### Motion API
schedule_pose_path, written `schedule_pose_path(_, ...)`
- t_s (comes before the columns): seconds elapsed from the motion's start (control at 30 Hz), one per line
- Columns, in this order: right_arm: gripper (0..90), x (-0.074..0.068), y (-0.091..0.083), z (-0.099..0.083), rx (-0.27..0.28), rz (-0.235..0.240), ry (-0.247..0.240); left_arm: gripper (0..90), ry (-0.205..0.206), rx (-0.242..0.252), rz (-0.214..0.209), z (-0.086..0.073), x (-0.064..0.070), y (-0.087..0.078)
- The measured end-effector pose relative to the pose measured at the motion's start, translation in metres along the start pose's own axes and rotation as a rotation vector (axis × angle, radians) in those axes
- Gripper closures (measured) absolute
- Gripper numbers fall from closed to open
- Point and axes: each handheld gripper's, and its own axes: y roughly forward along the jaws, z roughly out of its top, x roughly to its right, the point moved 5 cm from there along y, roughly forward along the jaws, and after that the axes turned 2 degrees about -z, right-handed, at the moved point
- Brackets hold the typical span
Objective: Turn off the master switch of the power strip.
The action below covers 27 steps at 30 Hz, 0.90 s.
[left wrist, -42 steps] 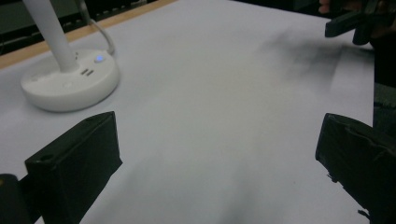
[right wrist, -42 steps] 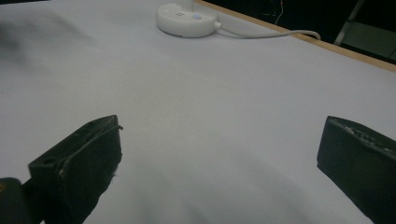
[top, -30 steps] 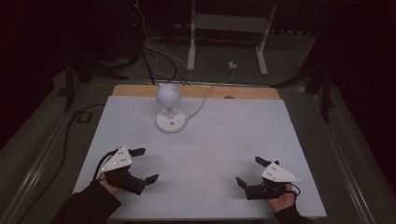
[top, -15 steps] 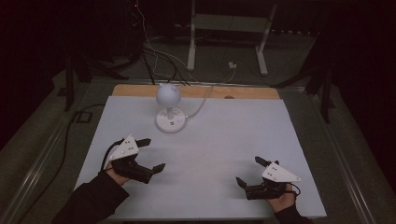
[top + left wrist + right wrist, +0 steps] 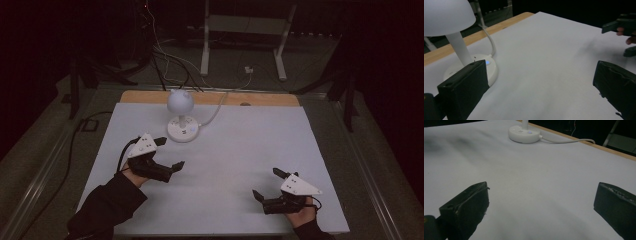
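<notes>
Moved: the left gripper has travelled forward and inward from the near-left corner toward the lamp; the right gripper has stayed put.
Jaws: both pairs spread wide, grasping nothing.
Lamp: upright at the far middle of the counter, just beyond the left gripper, its cord trailing off the far edge.
Risk: a jaw catching the lamp's dome or thin stem could tip it; snagging the cord could drag it.
Room: bare counter between the grippers and to the right; the right gripper sits near the front edge.
</notes>
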Motion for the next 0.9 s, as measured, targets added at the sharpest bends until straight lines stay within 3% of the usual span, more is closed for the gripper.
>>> schedule_pose_path(0.4,0.0,0.0,-0.001,0.0,0.002,0.002,0.003,0.4,-0.02,-0.016,0.035,0.0,-0.008,0.025)
schedule_pose_path(0.6,0.0,-0.001,0.0,0.0,-0.001,0.007,0.001,0.5,-0.053,-0.029,0.081,0.002,-0.015,0.039)
schedule_pose_path(0.7,0.0,0.0,-0.001,0.0,0.002,0.007,0.004,0.5,-0.046,-0.032,0.104,0.004,-0.017,0.046)
schedule_pose_path(0.9,0.0,0.0,-0.001,0.0,0.001,0.007,0.003,0.4,-0.095,-0.025,0.093,0.007,-0.019,0.055)
